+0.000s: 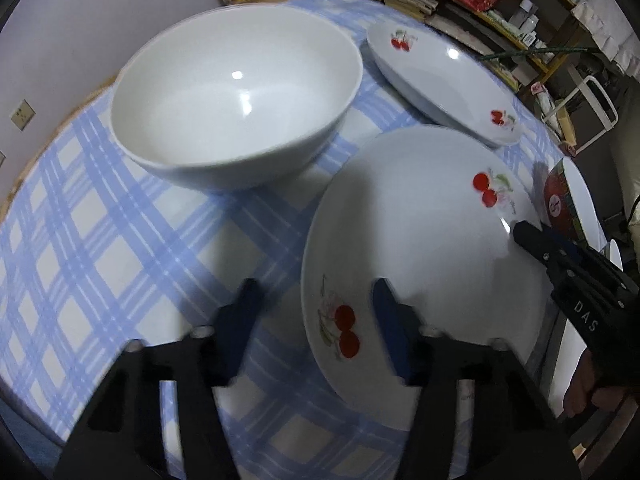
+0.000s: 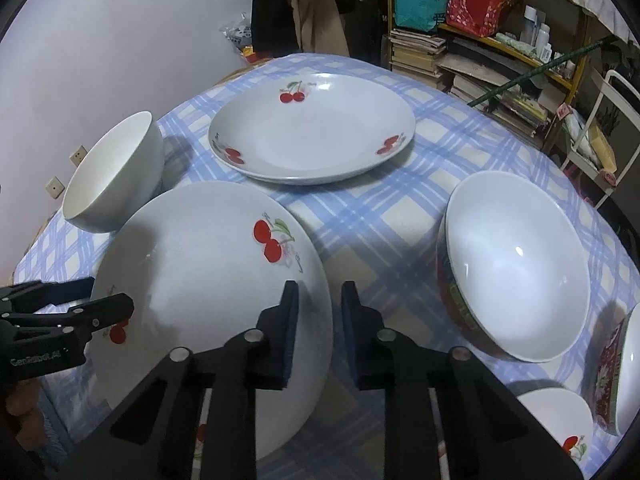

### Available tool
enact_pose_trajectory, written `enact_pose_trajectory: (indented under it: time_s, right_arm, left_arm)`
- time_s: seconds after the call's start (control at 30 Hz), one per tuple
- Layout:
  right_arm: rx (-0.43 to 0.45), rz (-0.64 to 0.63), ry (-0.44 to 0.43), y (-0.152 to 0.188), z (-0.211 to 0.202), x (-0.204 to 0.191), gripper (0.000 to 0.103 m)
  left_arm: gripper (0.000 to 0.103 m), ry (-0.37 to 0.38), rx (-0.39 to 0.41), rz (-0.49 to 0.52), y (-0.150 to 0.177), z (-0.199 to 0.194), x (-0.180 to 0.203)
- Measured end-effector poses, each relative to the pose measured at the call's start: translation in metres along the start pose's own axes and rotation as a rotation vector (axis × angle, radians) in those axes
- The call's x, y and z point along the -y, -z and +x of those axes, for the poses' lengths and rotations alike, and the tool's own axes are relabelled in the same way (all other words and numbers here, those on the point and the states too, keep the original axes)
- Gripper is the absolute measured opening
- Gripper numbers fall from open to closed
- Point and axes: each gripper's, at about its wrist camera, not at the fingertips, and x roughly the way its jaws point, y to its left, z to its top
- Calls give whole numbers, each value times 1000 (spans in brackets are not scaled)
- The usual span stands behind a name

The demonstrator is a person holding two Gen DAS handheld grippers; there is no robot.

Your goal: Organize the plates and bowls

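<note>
Left gripper (image 1: 314, 308) wide open, fingers spread to either side of the near rim of the cherry plate (image 1: 420, 240): left finger over the blue-checked tablecloth (image 1: 100, 240), right finger over the plate's face, neither pad seen pressing. Ahead of those jaws and slightly left, a plain white bowl (image 1: 240, 92) standing upright on the cloth. Ahead and to the right, a second cherry plate (image 1: 440, 80) lying flat, near the first but apart from it. Right gripper (image 2: 320, 320) narrowed to a small gap about the opposite rim of the same cherry plate, left finger above the plate's surface, right finger just outside the edge; cannot tell whether the pads actually clamp it. Plate itself tilted, stretching away left of these jaws. Right of the right jaws, a red-patterned bowl (image 2: 516, 272) with white inside, resting on the cloth, well apart from the held rim. Farther right and nearer, a small cherry dish (image 2: 556, 420) and, at the frame's edge, another patterned bowl (image 2: 612, 380), only partly visible.
</note>
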Motion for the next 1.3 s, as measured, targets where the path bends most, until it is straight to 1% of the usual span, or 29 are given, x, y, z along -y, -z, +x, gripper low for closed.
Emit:
enact_pose_trajectory:
  time_s: [0.07,0.2,0.27,0.33,0.37,0.43,0.6,0.97,1.03,1.17,1.3]
  right_arm:
    - [0,2,-1,0,1,0,19]
    - [4,0,0,1,1,1,19]
    - [4,-1,-2,2,1,1,19]
    - [-7,9,-11,1,2,1,18]
    - [-21,22,-25,1,2,1,17]
    - [-18,36,-26,1,0,2,16]
    - [-17,49,-38,2,0,4,14]
    - [-21,49,-39,2,1,4,14]
    - [21,60,-45,5,-4,4,13]
    - [24,44,-31,6,-7,1,13]
    - [13,34,-15,8,-13,1,13]
  left_arm:
    - [45,-11,5,-3,-1,2,1]
    - [44,-26,6,22,-3,5,9]
    - [43,-29,8,29,-3,5,10]
    - [35,-24,3,43,-6,6,14]
    - [32,-21,-7,73,-7,7,18]
    - [33,-36,-3,101,-8,7,22]
    - [32,-17,-11,84,-10,8,21]
    - [34,-9,-12,84,-8,11,19]
    - [33,6,-22,57,-8,9,13]
    - [32,2,-17,68,-7,6,13]
    - [32,0,-33,88,-4,3,17]
